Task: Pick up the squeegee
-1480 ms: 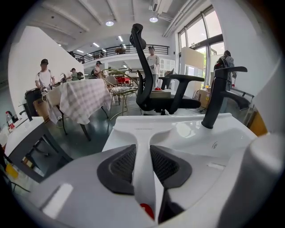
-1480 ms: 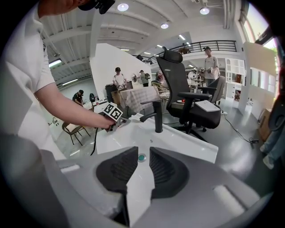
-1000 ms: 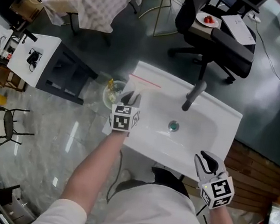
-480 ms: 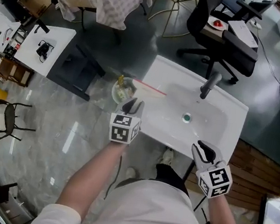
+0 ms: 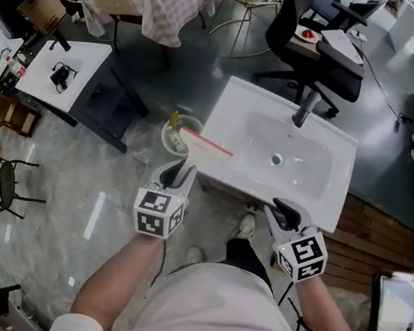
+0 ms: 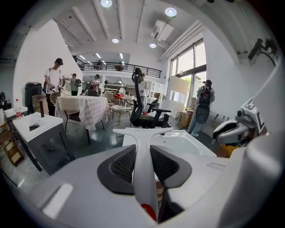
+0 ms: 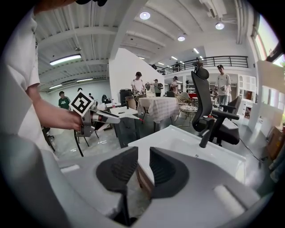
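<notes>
Closed on the handle of the white plastic squeegee with a red blade edge [image 5: 207, 145], which juts ahead of its jaws, the left gripper [image 5: 178, 173] has lifted back off the white ceramic sink [image 5: 330, 193] beyond, so the pick-up looks done; the right gripper [image 5: 285, 210] has its jaws slightly apart, empty.

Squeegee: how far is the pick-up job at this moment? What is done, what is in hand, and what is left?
Done: the left gripper is shut on the squeegee handle, and its blade seems raised clear of the sink. In hand: the squeegee hangs in the air by the sink's left edge. Left: little, perhaps only keeping the grip firm. The right gripper is open and empty.
</notes>
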A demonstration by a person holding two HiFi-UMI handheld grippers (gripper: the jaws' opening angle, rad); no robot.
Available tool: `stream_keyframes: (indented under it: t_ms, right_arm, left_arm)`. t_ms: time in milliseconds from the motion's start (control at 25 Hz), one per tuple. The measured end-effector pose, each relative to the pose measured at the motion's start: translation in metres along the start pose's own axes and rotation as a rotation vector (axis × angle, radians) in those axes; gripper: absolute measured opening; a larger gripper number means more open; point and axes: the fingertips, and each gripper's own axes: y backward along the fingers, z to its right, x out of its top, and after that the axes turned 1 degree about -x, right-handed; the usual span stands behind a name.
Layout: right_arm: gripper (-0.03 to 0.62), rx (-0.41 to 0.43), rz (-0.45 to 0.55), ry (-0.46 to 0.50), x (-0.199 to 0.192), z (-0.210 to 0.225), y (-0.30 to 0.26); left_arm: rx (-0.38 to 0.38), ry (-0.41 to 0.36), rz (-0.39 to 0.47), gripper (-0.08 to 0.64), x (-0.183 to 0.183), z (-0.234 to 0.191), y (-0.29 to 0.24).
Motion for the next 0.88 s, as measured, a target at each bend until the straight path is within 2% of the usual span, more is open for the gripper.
stream_keyframes:
  t_ms: [600,880]
  right_arm:
    - [0.051,-0.012,0.027,0.059,0.004,-0.085,0.018]
    - [0.013,-0.019,0.045,0.073,0.002,-0.115,0.026]
  left_arm:
    - [-0.079,0.0,0.037,0.106,-0.034,0.021,0.142]
    - [-0.096,-0.013,0.048,0.106,-0.044,0.029,0.18]
